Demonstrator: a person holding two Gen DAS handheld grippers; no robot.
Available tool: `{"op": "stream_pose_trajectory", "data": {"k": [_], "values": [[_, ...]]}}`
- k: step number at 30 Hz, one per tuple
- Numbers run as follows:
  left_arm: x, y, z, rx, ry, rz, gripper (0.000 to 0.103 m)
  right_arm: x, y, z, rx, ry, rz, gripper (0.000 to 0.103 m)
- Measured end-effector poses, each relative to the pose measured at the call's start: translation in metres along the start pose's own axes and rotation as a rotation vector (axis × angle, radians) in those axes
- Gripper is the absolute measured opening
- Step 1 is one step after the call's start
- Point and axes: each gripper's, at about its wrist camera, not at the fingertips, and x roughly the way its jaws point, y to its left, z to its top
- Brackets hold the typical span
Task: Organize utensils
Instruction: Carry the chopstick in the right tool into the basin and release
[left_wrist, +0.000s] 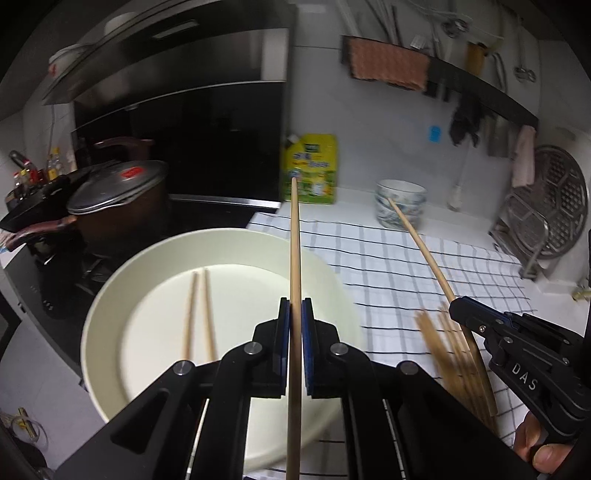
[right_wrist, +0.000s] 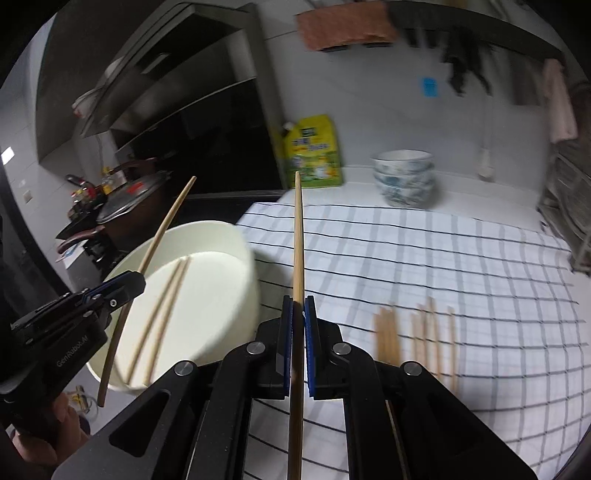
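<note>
Room: kitchen worktop (right_wrist: 461, 192), white, with a checked cloth (right_wrist: 424, 266) spread over it and a dark stove (left_wrist: 55, 280) to the left.
Left tool (left_wrist: 295, 317): blue pads closed tight on one chopstick (left_wrist: 294, 240), which runs straight ahead along the fingers and sticks out both in front and behind.
Right tool (right_wrist: 298, 314): pads likewise clamped on a single chopstick (right_wrist: 299, 236), pointing forward and up over the cloth.
Left tool's place: over the near right part of the cream plate (left_wrist: 110, 306).
Right tool's place: to the right of that plate, above the cloth, well apart from the left one.
Plate contents: two chopsticks (left_wrist: 199, 314) lying side by side on the flat bottom, close together.
Loose pile: several more chopsticks (right_wrist: 417, 339) on the cloth to the right of the right tool, blurred, so I cannot count them.
Further back: stacked patterned bowls (right_wrist: 404, 177) near the wall, and a yellow-green refill pouch (right_wrist: 314, 151) standing beside the stove's edge.
Stove: a lidded pot (left_wrist: 118, 199) sits on it.
</note>
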Motion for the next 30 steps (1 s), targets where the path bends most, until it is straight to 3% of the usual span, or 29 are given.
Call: {"op": "stream_pose_trajectory", "data": {"k": [8, 14, 21, 26, 28, 30], "values": [[0.019, 0.067, 0.007, -0.068, 0.030, 0.078, 0.007, 0.050, 0.073, 0.025, -0.075, 0.047, 0.120, 0.006], [0.042, 0.091, -0.001, -0.077, 0.090, 0.117, 0.007, 0.091, 0.108, 0.026, -0.105, 0.136, 0.169, 0.006], [0.063, 0.098, -0.017, -0.079, 0.166, 0.125, 0.007, 0.121, 0.117, 0.011, -0.116, 0.243, 0.169, 0.006], [0.069, 0.099, -0.022, -0.082, 0.189, 0.141, 0.008, 0.126, 0.113, 0.005, -0.111, 0.265, 0.157, 0.006], [0.066, 0.101, -0.022, -0.089, 0.183, 0.151, 0.019, 0.124, 0.112, 0.005, -0.109, 0.255, 0.147, 0.007], [0.061, 0.103, -0.021, -0.101, 0.167, 0.161, 0.049, 0.120, 0.110, 0.007, -0.106, 0.236, 0.140, 0.007]]}}
